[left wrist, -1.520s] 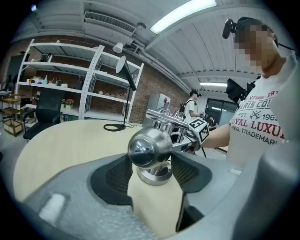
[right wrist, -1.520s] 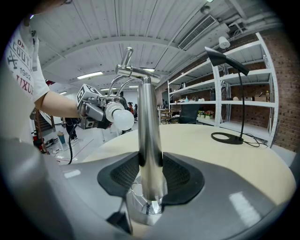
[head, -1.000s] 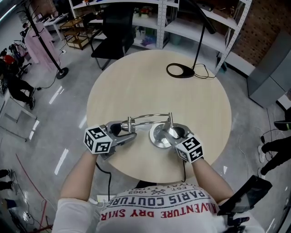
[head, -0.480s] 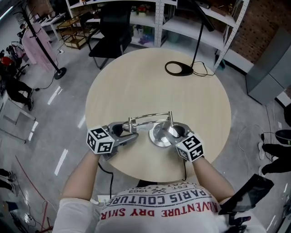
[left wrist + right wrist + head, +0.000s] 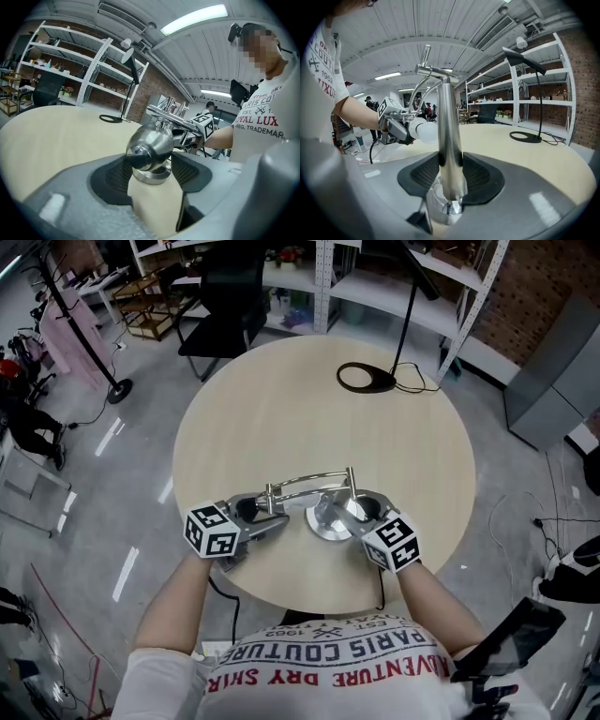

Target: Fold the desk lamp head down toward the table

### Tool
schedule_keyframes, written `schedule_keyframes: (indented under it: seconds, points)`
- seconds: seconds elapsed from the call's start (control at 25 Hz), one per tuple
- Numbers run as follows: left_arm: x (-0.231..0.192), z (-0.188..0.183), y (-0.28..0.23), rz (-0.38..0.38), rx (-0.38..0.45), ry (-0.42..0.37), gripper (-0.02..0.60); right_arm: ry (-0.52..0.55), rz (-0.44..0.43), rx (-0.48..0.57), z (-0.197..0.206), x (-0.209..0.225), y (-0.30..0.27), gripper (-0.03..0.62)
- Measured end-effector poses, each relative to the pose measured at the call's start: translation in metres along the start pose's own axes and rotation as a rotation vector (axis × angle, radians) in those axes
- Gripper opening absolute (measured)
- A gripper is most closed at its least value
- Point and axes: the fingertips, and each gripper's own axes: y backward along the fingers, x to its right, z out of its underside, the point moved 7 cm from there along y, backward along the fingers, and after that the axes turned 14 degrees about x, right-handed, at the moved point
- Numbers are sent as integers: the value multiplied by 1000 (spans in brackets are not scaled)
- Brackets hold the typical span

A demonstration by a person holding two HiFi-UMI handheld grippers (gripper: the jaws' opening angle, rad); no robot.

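A chrome desk lamp (image 5: 309,481) is set near the front edge of the round counter (image 5: 281,399). Its round base (image 5: 325,521) is laid flat and the upright post (image 5: 449,154) is kept vertical. A thin curved arm (image 5: 171,117) is arched sideways, and the rounded lamp head (image 5: 147,150) is held low over the counter.

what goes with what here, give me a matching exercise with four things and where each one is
1 lamp head
2 lamp post
3 black ring base
4 black chair

a far edge of the table
b gripped in the right claw
c on the floor beyond the table
d gripped in the left claw

Pairs: 1-d, 2-b, 3-a, 4-c
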Motion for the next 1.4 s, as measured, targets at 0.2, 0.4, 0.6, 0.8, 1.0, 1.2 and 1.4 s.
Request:
schedule_keyframes:
  seconds: [0.2, 0.4, 0.6, 0.8, 1.0, 1.2, 1.4]
  points:
    - [0, 1, 2, 8, -2, 0, 259, -3, 9, 5, -1, -4, 0, 155]
    - [0, 5, -5, 14, 1, 13, 259, -4, 15, 5, -2, -2, 1, 155]
    - [-3, 10, -8, 22, -8, 32, 259, -5, 16, 3, -3, -3, 0, 155]
    - [-4, 17, -14, 29, -13, 44, 259, -11, 23, 11, -1, -3, 1, 155]
    - [-6, 23, -21, 21, -11, 50, 259, -11, 22, 6, -1, -2, -1, 155]
    - [-7, 29, -29, 17, -12, 60, 259, -17, 25, 10, 1, 2, 0, 155]
    - [-5, 32, -32, 5, -14, 56, 259, -13, 20, 7, -2, -1, 0, 155]
